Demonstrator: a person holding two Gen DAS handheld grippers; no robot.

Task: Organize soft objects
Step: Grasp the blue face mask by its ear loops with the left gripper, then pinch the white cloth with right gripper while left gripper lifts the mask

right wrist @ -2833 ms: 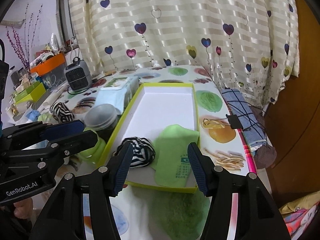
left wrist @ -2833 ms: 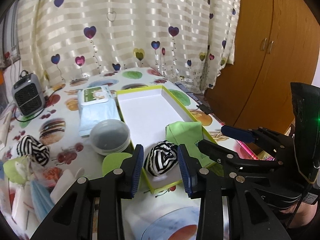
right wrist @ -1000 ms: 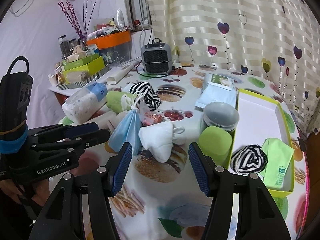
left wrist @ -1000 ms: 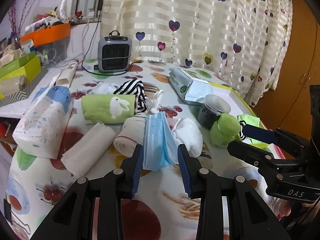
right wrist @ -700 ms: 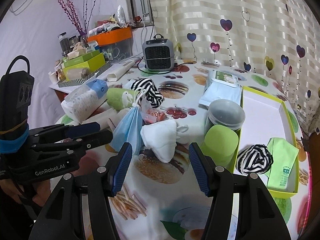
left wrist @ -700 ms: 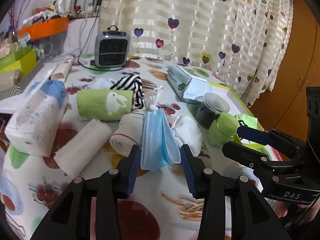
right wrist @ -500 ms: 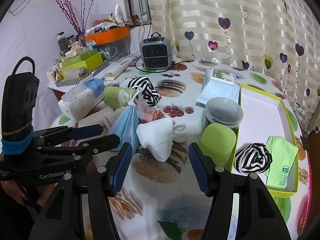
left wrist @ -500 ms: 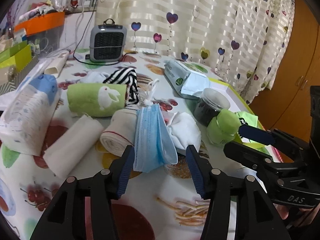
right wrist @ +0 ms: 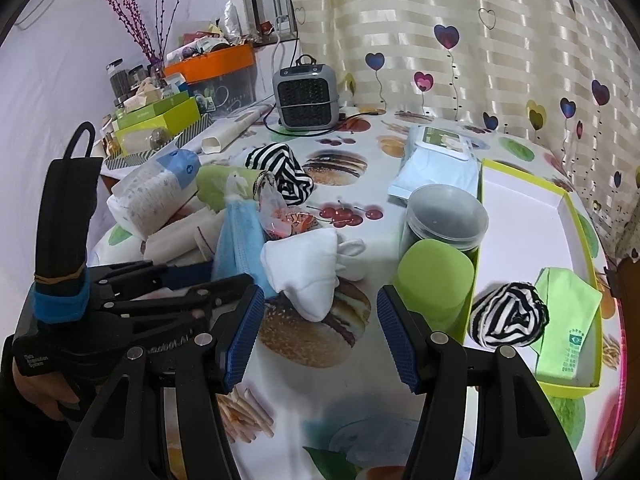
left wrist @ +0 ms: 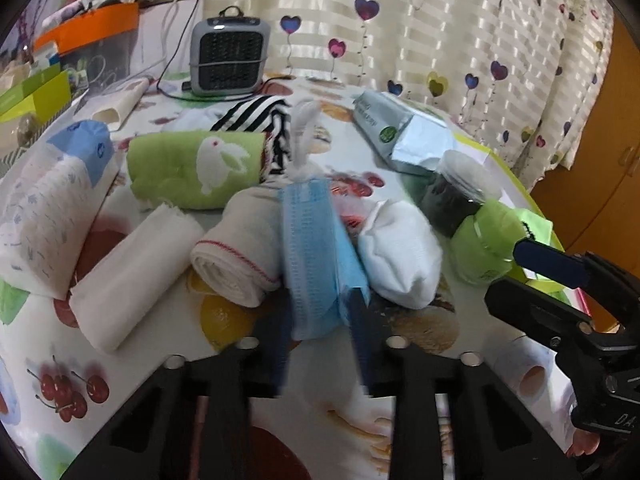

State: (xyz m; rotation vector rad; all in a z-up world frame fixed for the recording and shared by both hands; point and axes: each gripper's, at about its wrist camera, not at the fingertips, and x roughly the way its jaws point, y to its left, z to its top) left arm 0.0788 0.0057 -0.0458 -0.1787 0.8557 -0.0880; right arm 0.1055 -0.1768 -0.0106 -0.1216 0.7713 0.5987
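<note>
Angling downward, left tongs have just been closing around blue mask.

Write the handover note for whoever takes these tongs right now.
Left tongs: just been closing, now pinching the near end of the blue face mask.
Right tongs: open, empty, hovering near the white sock.
Done: one striped roll and a green cloth lie in the yellow-rimmed box.
Left: mask, sock, bunny towel, second striped roll, white rolls.
</note>
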